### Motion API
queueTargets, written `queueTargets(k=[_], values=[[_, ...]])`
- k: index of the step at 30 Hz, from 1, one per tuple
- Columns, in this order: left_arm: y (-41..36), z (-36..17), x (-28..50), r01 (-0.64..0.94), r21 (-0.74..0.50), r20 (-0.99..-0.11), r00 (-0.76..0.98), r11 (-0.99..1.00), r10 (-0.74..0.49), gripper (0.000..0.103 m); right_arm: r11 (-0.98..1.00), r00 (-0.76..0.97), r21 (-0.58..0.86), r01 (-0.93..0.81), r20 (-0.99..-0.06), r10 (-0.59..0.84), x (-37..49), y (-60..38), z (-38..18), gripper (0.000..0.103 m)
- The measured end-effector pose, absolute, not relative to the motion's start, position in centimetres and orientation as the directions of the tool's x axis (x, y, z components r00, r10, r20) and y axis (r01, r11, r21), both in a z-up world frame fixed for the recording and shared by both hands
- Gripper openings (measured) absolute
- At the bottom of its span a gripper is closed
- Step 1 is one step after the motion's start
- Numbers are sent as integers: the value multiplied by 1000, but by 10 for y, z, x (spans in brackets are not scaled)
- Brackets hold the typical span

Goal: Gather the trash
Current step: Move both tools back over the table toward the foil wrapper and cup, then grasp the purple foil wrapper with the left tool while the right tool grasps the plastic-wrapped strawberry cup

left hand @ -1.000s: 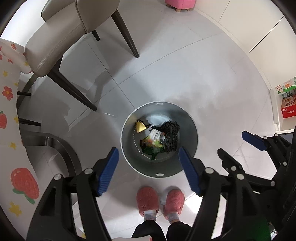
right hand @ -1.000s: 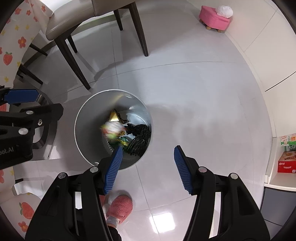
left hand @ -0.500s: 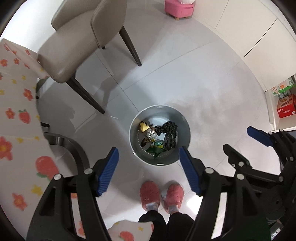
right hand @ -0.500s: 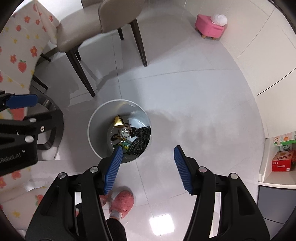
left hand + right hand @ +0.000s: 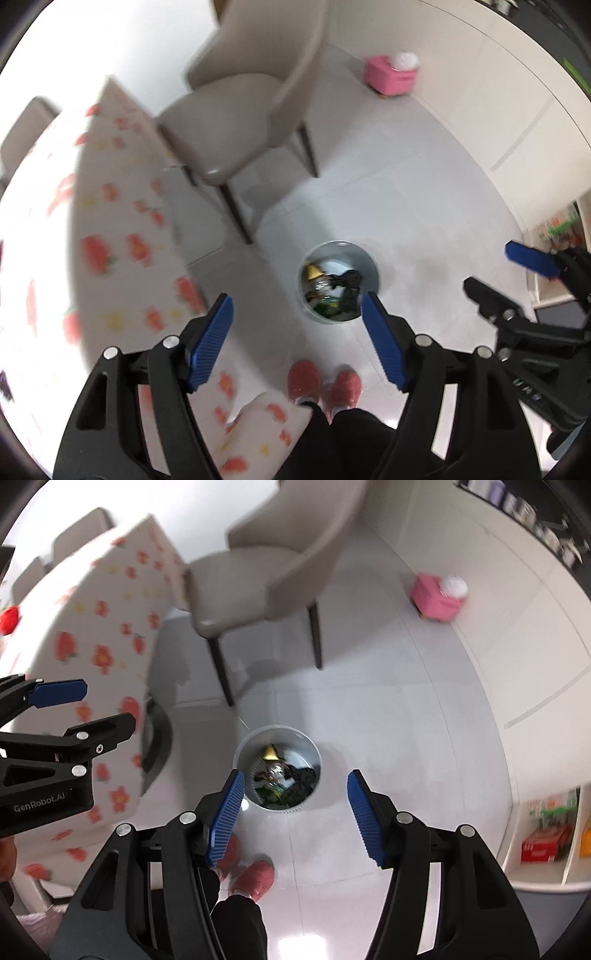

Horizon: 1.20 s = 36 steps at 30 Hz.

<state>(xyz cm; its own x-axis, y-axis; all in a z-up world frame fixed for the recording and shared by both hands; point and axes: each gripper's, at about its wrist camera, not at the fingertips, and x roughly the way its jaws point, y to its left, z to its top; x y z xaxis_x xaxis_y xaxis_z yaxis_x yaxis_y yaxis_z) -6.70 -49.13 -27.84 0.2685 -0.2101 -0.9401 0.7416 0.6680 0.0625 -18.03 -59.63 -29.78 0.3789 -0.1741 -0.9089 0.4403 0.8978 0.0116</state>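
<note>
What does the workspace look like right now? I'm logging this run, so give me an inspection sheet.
Surface: glossy white tile floor, bare around the bin.
Job's things: round trash bin on the floor, holding mixed trash.
Clutter: nothing seen on the floor.
Grippers: left gripper open, empty; right gripper open, empty.
Cables: nothing seen.
Surroundings: beige chair, floral tablecloth, pink stool, pink slippers, shelf with boxes.

You have one round trash bin [image 5: 372, 275] on the floor, one beige chair [image 5: 236, 122] near it, and one pink stool [image 5: 389, 77] by the wall. You wear two pink slippers [image 5: 321, 382]. One flowered counter [image 5: 92, 206] stands left.
</note>
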Motion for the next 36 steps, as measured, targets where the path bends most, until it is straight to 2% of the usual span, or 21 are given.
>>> queueTargets(k=[8, 20, 29, 36], values=[[-396, -207, -55, 586, 21, -907, 351, 810, -231, 72, 975, 480, 39, 218, -874, -73, -130, -534, -232, 56], [-212, -161, -39, 279, -3, -871, 471, 960, -140, 72, 991, 520, 25, -130, -849, 90, -53, -372, -186, 56], [-55, -149, -1, 118, 40, -871, 491, 992, -24, 73, 974, 527, 23, -226, -838, 142, -1, -219, -171, 56], [41, -145, 40, 57, 38, -862, 507, 998, 4, 73, 965, 541, 6, -263, -827, 153, 37, -127, -162, 56]])
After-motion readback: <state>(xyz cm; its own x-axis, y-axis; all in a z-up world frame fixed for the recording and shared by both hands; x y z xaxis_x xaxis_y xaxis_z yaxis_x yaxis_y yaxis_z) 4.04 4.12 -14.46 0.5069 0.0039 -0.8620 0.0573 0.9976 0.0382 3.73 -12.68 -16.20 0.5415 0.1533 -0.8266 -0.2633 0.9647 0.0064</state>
